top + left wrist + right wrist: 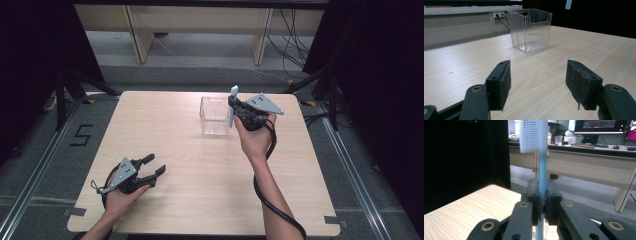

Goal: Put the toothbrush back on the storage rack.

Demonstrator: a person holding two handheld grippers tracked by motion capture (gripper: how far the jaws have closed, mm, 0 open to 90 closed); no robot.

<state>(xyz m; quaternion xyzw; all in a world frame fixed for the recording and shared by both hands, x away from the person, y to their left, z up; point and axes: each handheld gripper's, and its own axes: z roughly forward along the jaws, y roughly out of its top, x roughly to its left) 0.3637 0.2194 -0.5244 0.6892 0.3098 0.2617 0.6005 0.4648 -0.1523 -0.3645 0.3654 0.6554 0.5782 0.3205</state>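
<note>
A clear ribbed plastic container [215, 116] stands upright on the light wooden desk [190, 150], toward the far side and a little right of the middle. The right gripper [235, 111] sits just beside the container's right wall, held above the desk by the right hand [256, 137], whose forearm reaches in from the near edge with the black cable trailing down along it. Its fingers [534, 195] are clamped on the handle of a light-blue toothbrush [542, 170], which stands upright — white bristle head on top, the handle running down between the pads. In the high view the toothbrush [232, 106] rises next to the container's right rim; whether it touches the wall cannot be told.

The left gripper [152, 166] rests low at the near left of the desk, well apart from the container, with the left hand [120, 197] wrapped round its body. Its fingers [501, 82] stand wide apart with only bare desk between them — they point across the desk toward the container [530, 30]. Beyond the desk's far edge run pale benches and loose cables on the floor; dark curtains close off both sides.
</note>
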